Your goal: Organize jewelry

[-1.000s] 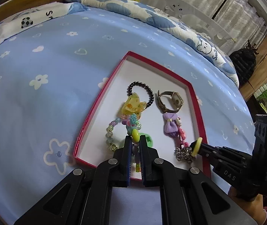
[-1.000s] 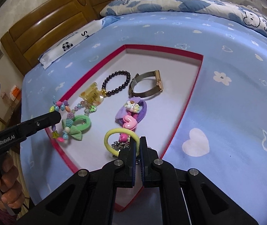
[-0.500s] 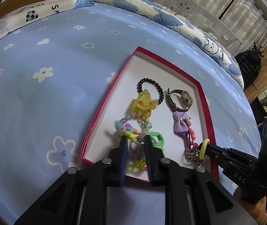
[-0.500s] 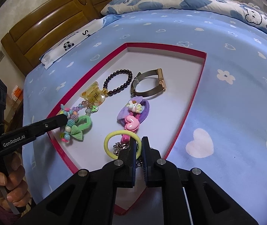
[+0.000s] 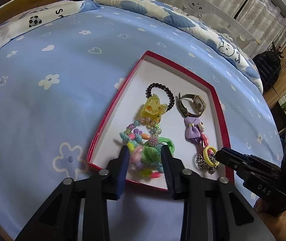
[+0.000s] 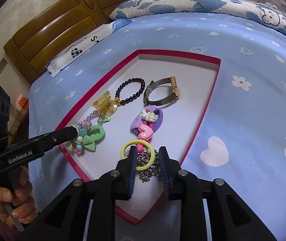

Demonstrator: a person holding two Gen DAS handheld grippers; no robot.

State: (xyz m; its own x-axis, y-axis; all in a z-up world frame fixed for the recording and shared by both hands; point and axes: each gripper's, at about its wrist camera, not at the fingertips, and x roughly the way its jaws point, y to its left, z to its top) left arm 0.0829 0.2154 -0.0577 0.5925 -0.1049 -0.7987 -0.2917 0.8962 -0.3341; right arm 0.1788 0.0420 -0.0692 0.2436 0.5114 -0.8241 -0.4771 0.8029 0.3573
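the left gripper [image 5: 145,156] is seen with jaws just opened, part-wide, around the beaded charm [image 5: 143,150] inside the red tray [image 5: 110,118]; the right gripper [image 6: 147,158] likewise around the yellow hair tie [image 6: 138,155] and chain. beads could be snagged on a pad and dragged out. whether pads touch is hidden.

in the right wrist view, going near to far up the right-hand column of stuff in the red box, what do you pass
silver chain → yellow hair tie → pink heart clip → purple fabric bow → wristwatch with gold case and grey band
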